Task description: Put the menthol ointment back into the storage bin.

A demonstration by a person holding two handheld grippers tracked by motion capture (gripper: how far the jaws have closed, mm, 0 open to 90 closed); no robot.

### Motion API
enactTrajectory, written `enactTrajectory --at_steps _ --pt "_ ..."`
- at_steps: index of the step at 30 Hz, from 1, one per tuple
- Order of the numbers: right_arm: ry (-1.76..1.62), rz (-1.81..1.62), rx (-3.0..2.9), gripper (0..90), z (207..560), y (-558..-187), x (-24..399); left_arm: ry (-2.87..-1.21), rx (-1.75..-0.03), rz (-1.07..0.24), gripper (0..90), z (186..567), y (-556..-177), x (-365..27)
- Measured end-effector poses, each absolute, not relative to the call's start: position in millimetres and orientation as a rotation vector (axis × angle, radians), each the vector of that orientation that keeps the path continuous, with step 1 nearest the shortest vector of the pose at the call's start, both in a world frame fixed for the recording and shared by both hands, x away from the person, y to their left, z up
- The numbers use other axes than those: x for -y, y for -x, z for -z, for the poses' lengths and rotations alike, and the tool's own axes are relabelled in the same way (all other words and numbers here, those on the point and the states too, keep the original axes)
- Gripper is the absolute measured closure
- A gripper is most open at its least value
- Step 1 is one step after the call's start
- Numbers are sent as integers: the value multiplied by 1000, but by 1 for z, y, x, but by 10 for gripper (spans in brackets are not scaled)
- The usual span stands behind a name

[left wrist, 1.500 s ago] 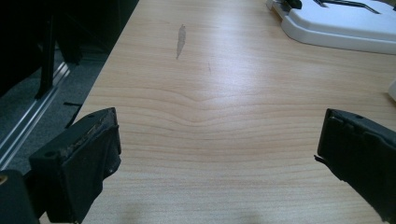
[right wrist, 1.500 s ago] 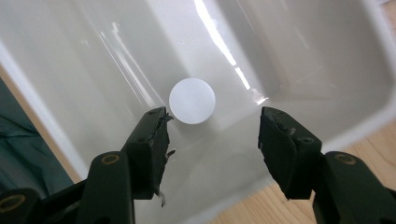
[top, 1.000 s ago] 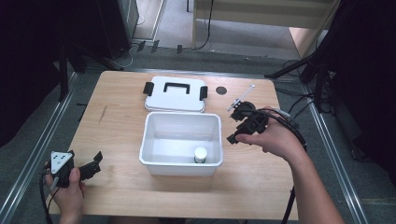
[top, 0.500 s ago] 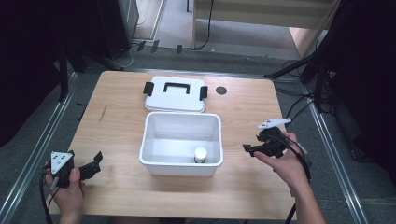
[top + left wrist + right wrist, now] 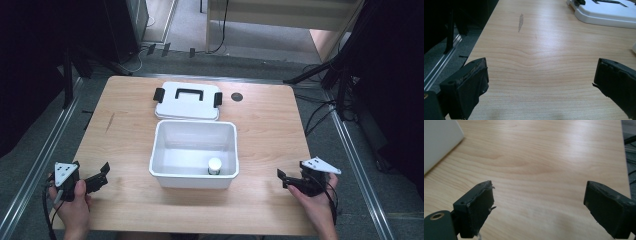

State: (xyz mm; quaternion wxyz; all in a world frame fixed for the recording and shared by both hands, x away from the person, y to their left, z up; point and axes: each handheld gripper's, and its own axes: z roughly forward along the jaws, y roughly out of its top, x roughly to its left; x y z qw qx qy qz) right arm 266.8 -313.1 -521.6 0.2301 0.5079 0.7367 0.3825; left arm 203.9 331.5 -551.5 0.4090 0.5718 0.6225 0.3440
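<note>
Claws: left claw and right claw both apart, empty; white plastic box between them holds small jar; lid beyond, not yet fitted.

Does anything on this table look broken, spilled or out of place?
Nothing is spilled or broken. The lid lies off the white bin, flat behind it, and a small bottle stands upright inside. The table bears a grey scuff mark, and both grippers' pads look frayed.

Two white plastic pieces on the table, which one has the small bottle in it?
The open white bin, the piece nearer the person. The small white-capped bottle stands inside, by its near wall. The other piece is the flat lid with black handle and latches, lying behind the bin.
</note>
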Motion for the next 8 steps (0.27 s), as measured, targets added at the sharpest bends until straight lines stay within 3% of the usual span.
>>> enactTrajectory --at_steps 8 --pt "-1479 -1131 -1923 105 543 -235 347 -1448 -1570 -869 2 551 -204 -331"
